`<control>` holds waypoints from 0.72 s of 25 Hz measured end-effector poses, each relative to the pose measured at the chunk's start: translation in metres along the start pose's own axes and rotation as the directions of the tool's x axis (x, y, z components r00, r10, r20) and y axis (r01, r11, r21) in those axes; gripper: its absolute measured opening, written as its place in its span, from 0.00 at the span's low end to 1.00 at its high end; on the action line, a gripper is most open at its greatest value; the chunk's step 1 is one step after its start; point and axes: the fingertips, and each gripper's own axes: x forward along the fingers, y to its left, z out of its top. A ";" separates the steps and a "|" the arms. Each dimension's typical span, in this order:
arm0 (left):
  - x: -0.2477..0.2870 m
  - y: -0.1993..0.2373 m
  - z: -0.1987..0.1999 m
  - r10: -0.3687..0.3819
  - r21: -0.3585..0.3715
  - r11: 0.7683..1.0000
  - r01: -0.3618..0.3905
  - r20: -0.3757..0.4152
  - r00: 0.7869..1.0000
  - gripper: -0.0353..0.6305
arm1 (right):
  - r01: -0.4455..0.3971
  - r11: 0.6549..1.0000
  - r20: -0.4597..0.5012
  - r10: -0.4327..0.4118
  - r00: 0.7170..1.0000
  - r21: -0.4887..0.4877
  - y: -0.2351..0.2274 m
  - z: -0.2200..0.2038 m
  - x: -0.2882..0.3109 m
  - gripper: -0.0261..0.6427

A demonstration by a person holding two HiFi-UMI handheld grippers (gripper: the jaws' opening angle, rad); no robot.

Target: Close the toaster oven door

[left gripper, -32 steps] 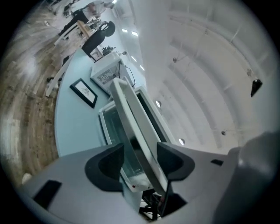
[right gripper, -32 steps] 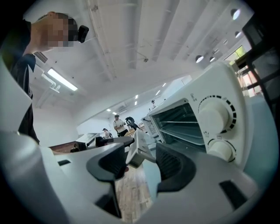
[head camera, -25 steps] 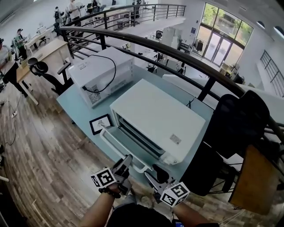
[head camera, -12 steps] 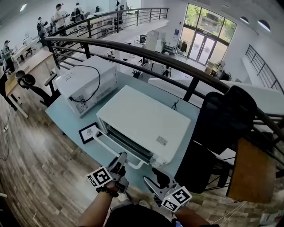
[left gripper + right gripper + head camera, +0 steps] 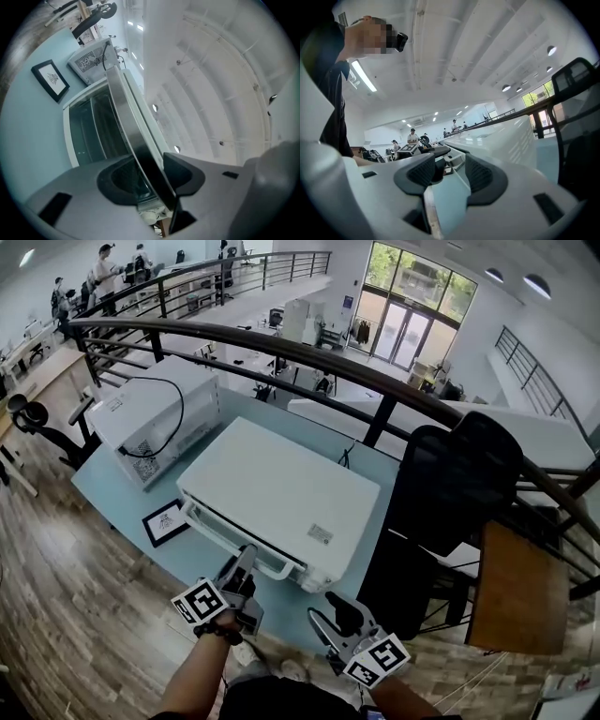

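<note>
The toaster oven door (image 5: 225, 535) stood just ajar on the toaster oven (image 5: 281, 484) at the surface's (image 5: 122, 507) near edge, so the left gripper (image 5: 246, 563), clamped on its top edge, wanted one level, square push home, I judged, while the right gripper (image 5: 328, 613) hung by with jaws apart and empty.

Open floor (image 5: 66, 615) fronts the toaster oven (image 5: 281, 488); a black chair (image 5: 450, 484) crowds its right.

Bright even light, fisheye-warped edges, mostly sharp
</note>
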 end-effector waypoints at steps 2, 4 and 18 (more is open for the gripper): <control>0.006 0.000 0.001 -0.005 -0.003 1.000 0.005 0.004 1.000 0.31 | 0.017 1.000 0.003 -0.017 1.000 0.002 -0.004 0.000 -0.005 0.34; 0.008 0.003 0.003 0.007 0.009 1.000 -0.007 0.005 1.000 0.31 | 0.034 0.999 0.010 -0.035 0.999 0.007 -0.009 0.001 -0.010 0.34; 0.017 0.000 0.003 0.024 -0.002 1.000 -0.024 0.003 1.000 0.31 | 0.041 0.999 0.042 -0.041 0.998 0.007 -0.017 0.012 -0.019 0.34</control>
